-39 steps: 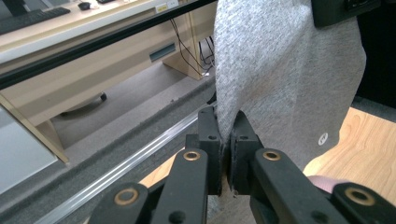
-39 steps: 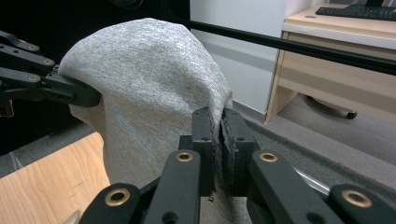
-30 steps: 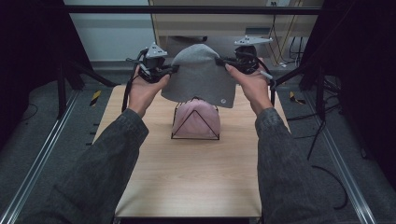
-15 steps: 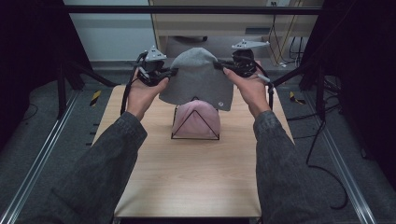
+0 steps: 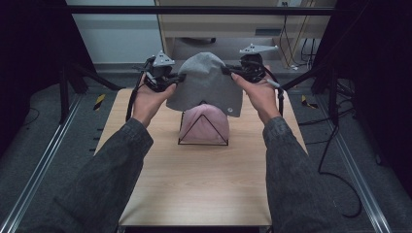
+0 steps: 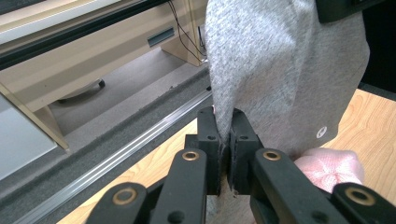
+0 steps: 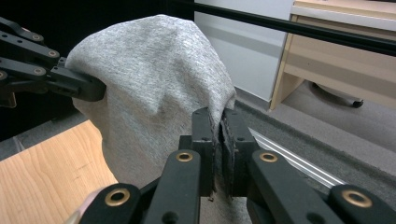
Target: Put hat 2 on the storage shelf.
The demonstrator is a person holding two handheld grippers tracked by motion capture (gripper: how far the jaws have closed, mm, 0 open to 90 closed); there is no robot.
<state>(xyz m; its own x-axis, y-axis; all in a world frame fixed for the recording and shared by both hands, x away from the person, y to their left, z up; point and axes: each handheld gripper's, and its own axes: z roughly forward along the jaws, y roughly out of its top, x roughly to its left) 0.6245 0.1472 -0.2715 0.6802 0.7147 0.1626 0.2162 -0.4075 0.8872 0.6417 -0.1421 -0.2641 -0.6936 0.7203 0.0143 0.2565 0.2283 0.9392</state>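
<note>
- Your left gripper is clamped on the left edge of the grey hat; in the left gripper view the jaws pinch a fold of the grey knit between their pads
- Your right gripper is clamped on the hat's right edge; in the right gripper view the cloth runs into the closed jaws, and the left gripper bites the far side
- Hat hangs stretched between the two grippers, held up off the table, crown uppermost, open rim down
- Small round label on the hat near its lower right corner
- Pink hat sits on a black wire stand on the table, directly under the grey hat; the grey rim overlaps the pink crown in the high view, contact cannot be told
- In the left gripper view the pink hat shows just below the grey hem
- Your hands are at the far end of the table, one each side of the stand, forearms in grey sleeves
</note>
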